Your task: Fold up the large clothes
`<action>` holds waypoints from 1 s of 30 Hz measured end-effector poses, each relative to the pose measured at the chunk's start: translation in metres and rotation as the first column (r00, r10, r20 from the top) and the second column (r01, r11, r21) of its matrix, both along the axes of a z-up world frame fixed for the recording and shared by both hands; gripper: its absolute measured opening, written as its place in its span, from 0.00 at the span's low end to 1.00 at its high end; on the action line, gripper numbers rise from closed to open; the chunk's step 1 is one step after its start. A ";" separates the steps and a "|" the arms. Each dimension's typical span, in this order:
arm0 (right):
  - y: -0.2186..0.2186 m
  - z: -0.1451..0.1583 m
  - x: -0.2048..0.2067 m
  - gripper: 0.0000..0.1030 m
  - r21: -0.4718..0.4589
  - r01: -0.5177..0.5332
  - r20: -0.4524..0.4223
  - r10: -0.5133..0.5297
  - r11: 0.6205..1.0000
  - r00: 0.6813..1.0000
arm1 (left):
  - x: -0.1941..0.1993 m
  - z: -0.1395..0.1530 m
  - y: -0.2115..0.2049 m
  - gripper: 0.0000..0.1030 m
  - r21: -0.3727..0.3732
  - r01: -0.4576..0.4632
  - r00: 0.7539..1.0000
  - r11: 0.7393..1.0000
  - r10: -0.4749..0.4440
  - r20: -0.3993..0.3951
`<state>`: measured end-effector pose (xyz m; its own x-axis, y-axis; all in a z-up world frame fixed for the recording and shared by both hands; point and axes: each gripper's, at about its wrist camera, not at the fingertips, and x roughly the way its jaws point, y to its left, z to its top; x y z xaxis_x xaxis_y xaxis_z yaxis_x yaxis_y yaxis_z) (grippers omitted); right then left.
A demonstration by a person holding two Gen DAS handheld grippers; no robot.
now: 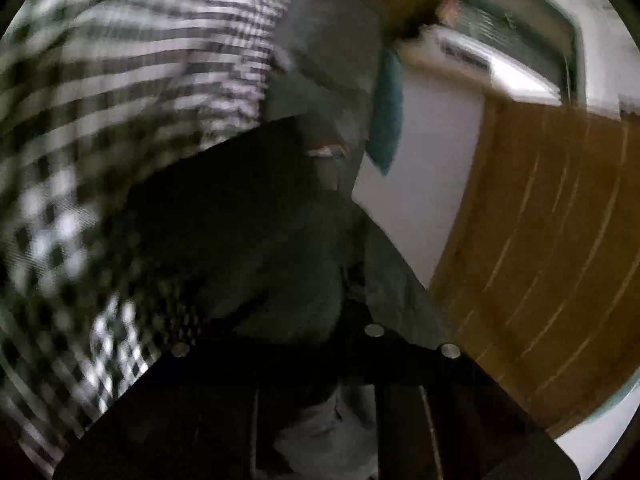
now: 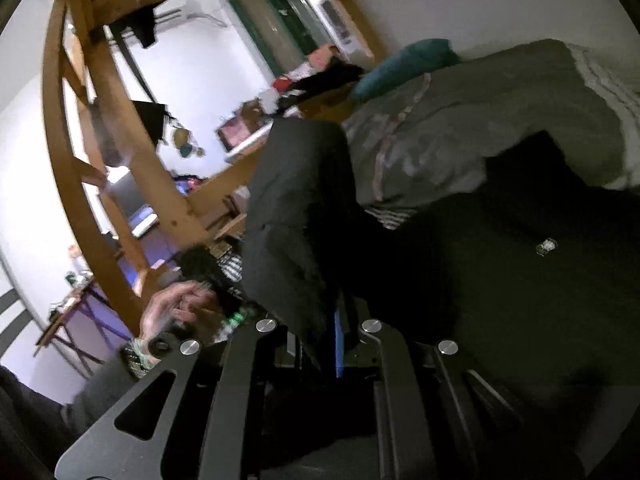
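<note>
A: Wooden bunk frame [image 2: 120, 128] on one side, grey bedding [image 2: 480, 120] ahead. Where's the garment?

B: The dark garment [image 2: 500, 260] lies across the bed, one edge lifted and pinched in the right tool [image 2: 320, 344], jaws pressed together on the cloth.

A: And the left tool [image 1: 320, 360]?

B: Jaws together, with dark cloth bunched right at them; the blur hides the pinch itself. Checked fabric [image 1: 100, 120] is beside it.

A: Advice?

B: I'd keep both corners level and taut, carry the edge over evenly, and let go only once it lies flat.

Dim, motion-blurred; fisheye edges seemingly warped
</note>
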<state>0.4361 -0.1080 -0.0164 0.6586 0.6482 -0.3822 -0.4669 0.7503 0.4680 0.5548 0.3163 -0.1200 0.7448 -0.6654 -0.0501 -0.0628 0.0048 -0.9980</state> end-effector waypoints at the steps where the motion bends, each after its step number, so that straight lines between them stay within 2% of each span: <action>1: -0.004 -0.004 0.001 0.13 -0.017 0.010 -0.016 -0.010 1.000 1.000 | -0.001 0.023 -0.011 0.11 0.084 0.009 0.999 0.996 -0.013 0.047; 3: -0.011 -0.012 0.003 0.20 -0.061 0.038 -0.058 -0.042 0.997 0.997 | -0.004 0.055 -0.026 0.11 0.187 0.009 0.993 0.982 -0.030 0.111; 5: -0.020 -0.021 0.002 0.30 -0.104 0.048 -0.102 -0.059 0.993 0.993 | -0.011 0.090 -0.050 0.11 0.310 0.008 0.982 0.951 -0.066 0.177; 7: -0.034 -0.023 -0.004 0.64 -0.134 0.085 -0.115 -0.100 0.987 0.988 | -0.021 0.120 -0.074 0.11 0.403 0.001 0.969 0.915 -0.101 0.227; 8: -0.043 -0.023 -0.010 0.70 -0.128 0.102 -0.114 -0.117 0.986 0.987 | -0.025 0.143 -0.092 0.11 0.470 -0.013 0.956 0.882 -0.128 0.265; 9: -0.054 -0.021 -0.017 0.86 -0.103 0.107 -0.110 -0.119 0.989 0.987 | -0.033 0.151 -0.105 0.11 0.503 -0.021 0.948 0.864 -0.142 0.284; 10: -0.069 -0.018 -0.027 0.94 -0.053 0.110 -0.096 -0.114 0.993 0.989 | -0.038 0.170 -0.124 0.10 0.556 -0.034 0.935 0.830 -0.169 0.311; 11: -0.082 -0.015 -0.036 0.94 -0.021 0.120 -0.082 -0.121 0.993 0.989 | -0.044 0.178 -0.138 0.10 0.587 -0.037 0.924 0.808 -0.196 0.328; 13: -0.106 -0.008 -0.049 0.94 0.008 0.152 -0.085 -0.151 0.988 0.985 | -0.055 0.198 -0.172 0.10 0.664 -0.039 0.896 0.747 -0.268 0.355; 16: -0.150 -0.001 -0.067 0.94 0.070 0.211 -0.102 -0.203 0.975 0.974 | -0.075 0.213 -0.242 0.10 0.792 -0.030 0.848 0.610 -0.403 0.343; 17: -0.164 0.000 -0.072 0.94 0.099 0.225 -0.109 -0.215 0.969 0.971 | -0.084 0.210 -0.271 0.10 0.829 -0.020 0.828 0.559 -0.455 0.327; 19: -0.196 -0.002 -0.079 0.94 0.162 0.265 -0.132 -0.245 0.951 0.960 | -0.094 0.190 -0.314 0.10 0.873 0.028 0.801 0.488 -0.534 0.273; 20: -0.207 -0.003 -0.083 0.94 0.192 0.284 -0.149 -0.258 0.939 0.955 | -0.101 0.172 -0.347 0.10 0.902 0.067 0.782 0.427 -0.583 0.218; 23: -0.249 -0.019 -0.086 0.95 0.325 0.333 -0.240 -0.263 0.885 0.935 | -0.102 0.116 -0.401 0.10 0.944 0.142 0.744 0.296 -0.661 0.095; 25: -0.265 -0.031 -0.083 0.95 0.349 0.366 -0.307 -0.264 0.862 0.914 | -0.103 0.084 -0.424 0.10 0.956 0.184 0.715 0.229 -0.698 0.030; 28: -0.276 -0.046 -0.078 0.95 0.379 0.375 -0.372 -0.232 0.846 0.899 | -0.102 0.049 -0.445 0.10 0.975 0.187 0.695 0.121 -0.718 -0.045; 30: -0.275 -0.051 -0.071 0.95 0.348 0.369 -0.400 -0.219 0.862 0.890 | -0.101 0.037 -0.447 0.10 0.982 0.176 0.687 0.075 -0.724 -0.067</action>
